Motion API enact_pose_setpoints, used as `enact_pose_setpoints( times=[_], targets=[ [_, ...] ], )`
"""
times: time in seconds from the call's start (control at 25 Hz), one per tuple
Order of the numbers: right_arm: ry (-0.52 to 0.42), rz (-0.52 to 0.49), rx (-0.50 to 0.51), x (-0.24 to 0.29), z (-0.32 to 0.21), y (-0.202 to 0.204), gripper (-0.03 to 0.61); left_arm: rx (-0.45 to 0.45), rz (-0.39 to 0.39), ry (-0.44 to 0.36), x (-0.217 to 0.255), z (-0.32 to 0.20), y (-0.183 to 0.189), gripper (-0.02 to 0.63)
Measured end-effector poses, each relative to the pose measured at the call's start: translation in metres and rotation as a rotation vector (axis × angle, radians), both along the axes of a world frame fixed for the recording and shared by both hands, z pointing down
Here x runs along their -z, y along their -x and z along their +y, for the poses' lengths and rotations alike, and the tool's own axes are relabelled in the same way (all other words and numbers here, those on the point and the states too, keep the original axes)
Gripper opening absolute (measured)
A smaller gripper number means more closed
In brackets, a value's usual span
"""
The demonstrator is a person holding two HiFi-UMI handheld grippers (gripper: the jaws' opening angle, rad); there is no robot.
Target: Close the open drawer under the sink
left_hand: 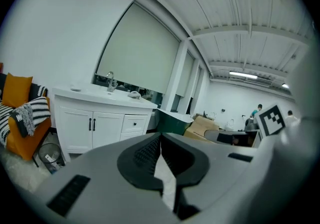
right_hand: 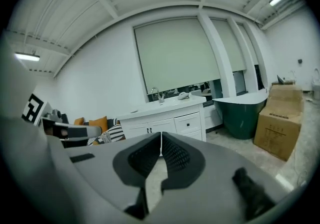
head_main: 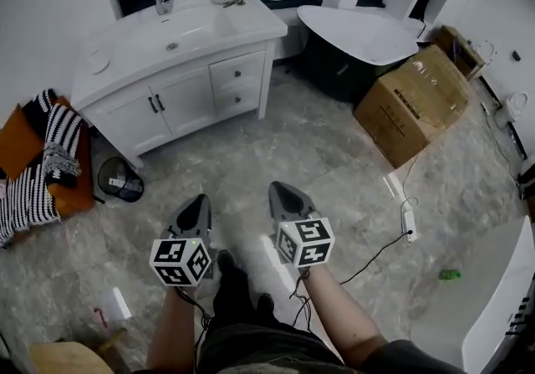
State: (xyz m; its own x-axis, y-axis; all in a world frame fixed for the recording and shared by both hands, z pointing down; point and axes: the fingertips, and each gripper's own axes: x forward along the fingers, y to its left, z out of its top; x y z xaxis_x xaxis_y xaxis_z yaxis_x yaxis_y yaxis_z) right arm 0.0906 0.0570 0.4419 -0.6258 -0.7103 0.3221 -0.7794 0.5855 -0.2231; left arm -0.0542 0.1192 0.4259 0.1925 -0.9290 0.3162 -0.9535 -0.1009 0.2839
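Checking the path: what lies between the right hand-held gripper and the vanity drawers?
Only bare marble floor separates the right hand-held gripper from the drawers, as the head view shows.

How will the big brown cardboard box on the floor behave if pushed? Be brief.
The big brown cardboard box rests broad and low on the smooth stone-patterned floor, so it would probably slide rather than tip. Its contents are unseen, so its weight is a guess. Its cardboard walls may dent under a narrow push.

Two white rectangular drawer fronts, stacked, each with one small dark knob: upper drawer (head_main: 237, 72), lower drawer (head_main: 238, 99). Both sit flush and shut in the white sink cabinet (head_main: 188, 102), at eleven o'clock from me.
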Motion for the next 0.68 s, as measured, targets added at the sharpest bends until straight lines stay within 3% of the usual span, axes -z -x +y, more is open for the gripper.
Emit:
enact_pose_setpoints(
  times=[0.36,0.68],
  targets=[
    [-0.070,0.067,0.092,0.021,0.042,-0.004,0.026,-0.055,-0.031,-0.049,0.025,0.023,-0.043,0.015],
    [-0.058,0.051,0.121,0.029,0.061,-0.013,0.025,-0.064,-0.025,-0.056,0.031,0.044,-0.062,0.015]
  ],
)
